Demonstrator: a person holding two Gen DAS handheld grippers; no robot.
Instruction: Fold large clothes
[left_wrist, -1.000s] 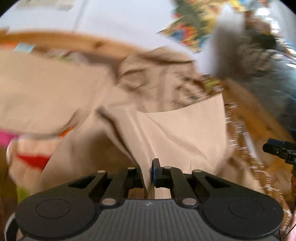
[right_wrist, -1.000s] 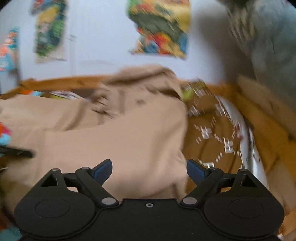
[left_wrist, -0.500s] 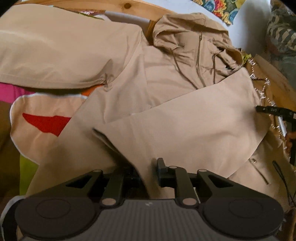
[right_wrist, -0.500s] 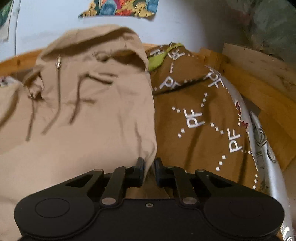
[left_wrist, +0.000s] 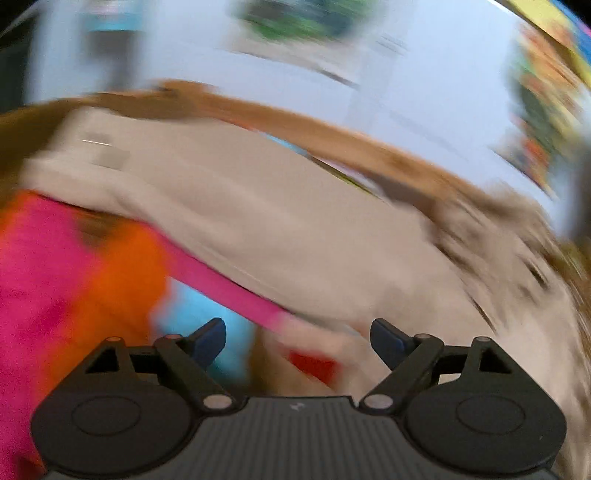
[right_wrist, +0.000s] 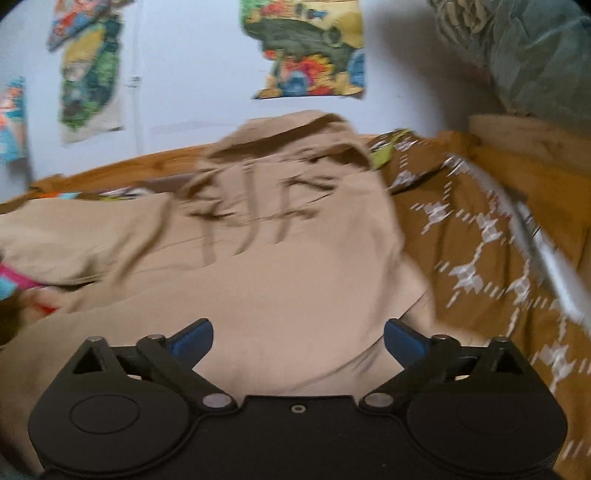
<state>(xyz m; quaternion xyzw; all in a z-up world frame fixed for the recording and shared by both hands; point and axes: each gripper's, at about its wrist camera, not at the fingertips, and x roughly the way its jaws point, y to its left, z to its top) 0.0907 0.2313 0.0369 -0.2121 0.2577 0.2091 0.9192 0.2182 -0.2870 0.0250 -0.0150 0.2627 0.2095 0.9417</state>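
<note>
Brown bedspread (right_wrist: 480, 236): tan hoodie (right_wrist: 280, 266) part-folded.

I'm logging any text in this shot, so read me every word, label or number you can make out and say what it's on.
No text reads clearly in either view.
Brown bedspread: white pattern marks, too blurred to read as letters.
Wall posters: colourful pictures, no legible words.
Tan hooded jacket: no label or print visible.
Left wrist view: motion-blurred throughout, nothing readable.

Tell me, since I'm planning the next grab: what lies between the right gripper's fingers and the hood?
Only the jacket's own tan cloth, folded flat, with drawstrings just below the hood. The right wrist view shows it.
</note>
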